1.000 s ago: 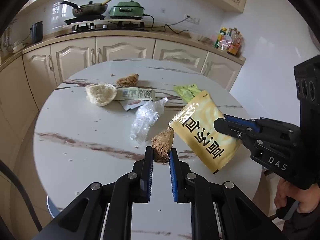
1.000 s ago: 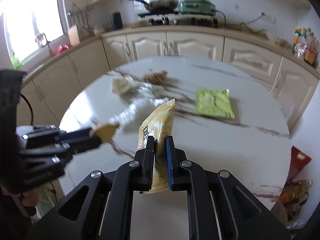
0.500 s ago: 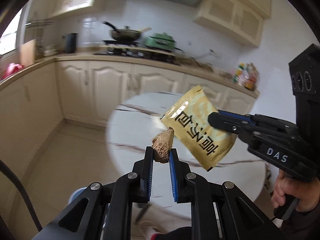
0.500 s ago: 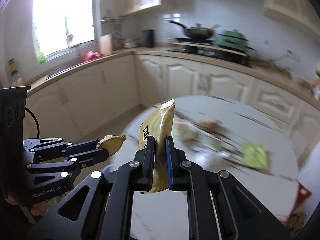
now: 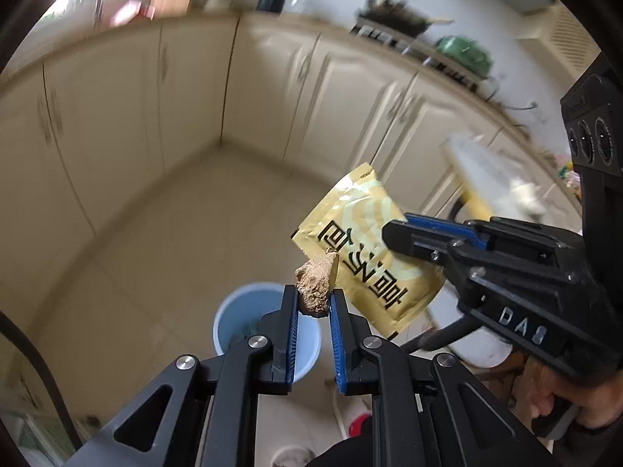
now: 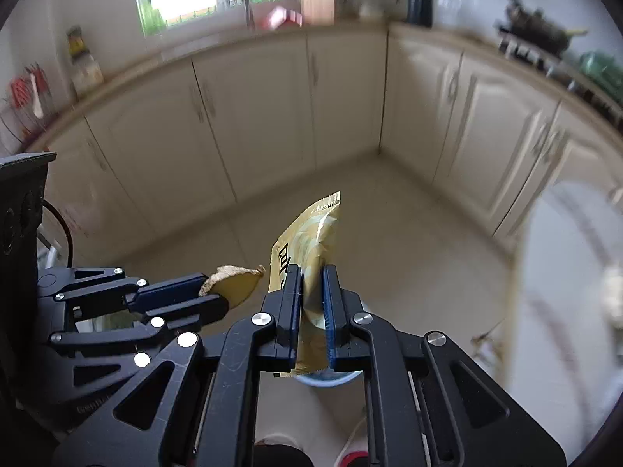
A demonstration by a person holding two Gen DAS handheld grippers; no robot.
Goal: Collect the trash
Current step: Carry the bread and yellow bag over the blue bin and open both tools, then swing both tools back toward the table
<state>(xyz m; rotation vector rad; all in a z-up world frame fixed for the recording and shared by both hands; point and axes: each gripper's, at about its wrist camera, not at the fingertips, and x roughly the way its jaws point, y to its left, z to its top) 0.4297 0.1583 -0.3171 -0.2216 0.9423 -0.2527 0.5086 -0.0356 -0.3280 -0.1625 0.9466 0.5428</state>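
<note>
My left gripper point(image 5: 314, 295) is shut on a brown crumbly chunk of bread point(image 5: 314, 287); the same chunk of bread point(image 6: 233, 280) shows at that gripper's tips in the right wrist view. My right gripper point(image 6: 311, 276) is shut on a yellow snack packet point(image 6: 311, 241) with black characters, and the packet point(image 5: 364, 249) hangs from it at the right of the left wrist view. A light blue bin point(image 5: 249, 319) stands on the floor just below and behind the left fingers. Only a sliver of the bin's rim point(image 6: 323, 379) peeks out under the right gripper.
Cream kitchen cabinets point(image 6: 272, 116) wrap around the beige tiled floor point(image 5: 155, 241). The white marble table point(image 6: 564, 292) is at the right edge, blurred. A hand point(image 5: 560, 393) holds the right gripper's handle. Something red point(image 5: 360, 426) lies on the floor near the bin.
Both grippers swung away from the table to the left and lower, still holding the bread and the packet. The table left the centre of view; the floor and blue bin came in beneath them.
</note>
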